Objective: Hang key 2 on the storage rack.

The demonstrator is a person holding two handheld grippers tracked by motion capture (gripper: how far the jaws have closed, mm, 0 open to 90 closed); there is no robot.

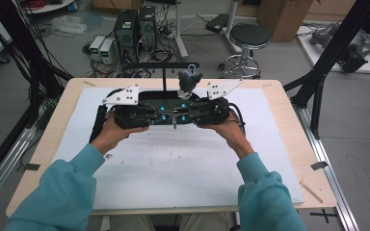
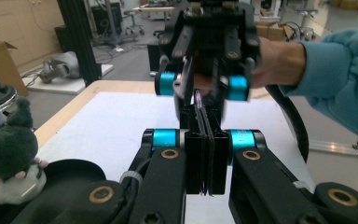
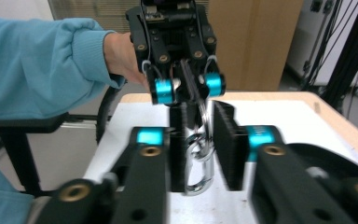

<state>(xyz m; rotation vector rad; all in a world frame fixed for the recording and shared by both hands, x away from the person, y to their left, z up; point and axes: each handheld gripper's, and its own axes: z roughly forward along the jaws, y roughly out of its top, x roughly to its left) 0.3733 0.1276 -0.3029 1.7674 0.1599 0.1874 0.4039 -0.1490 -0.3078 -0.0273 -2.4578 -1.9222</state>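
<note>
The left gripper (image 3: 186, 95) pinches a carabiner (image 3: 199, 158) above the mat (image 1: 183, 163). The right gripper's (image 3: 200, 144) jaws stand spread around it, not pressing, beside a plush toy (image 2: 9, 149).

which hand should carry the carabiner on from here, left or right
Left, probably. The left gripper is clamped shut on the top of the silver carabiner, while the right gripper has its jaws apart with the carabiner hanging loose between them, so it would need to re-grip first.
</note>
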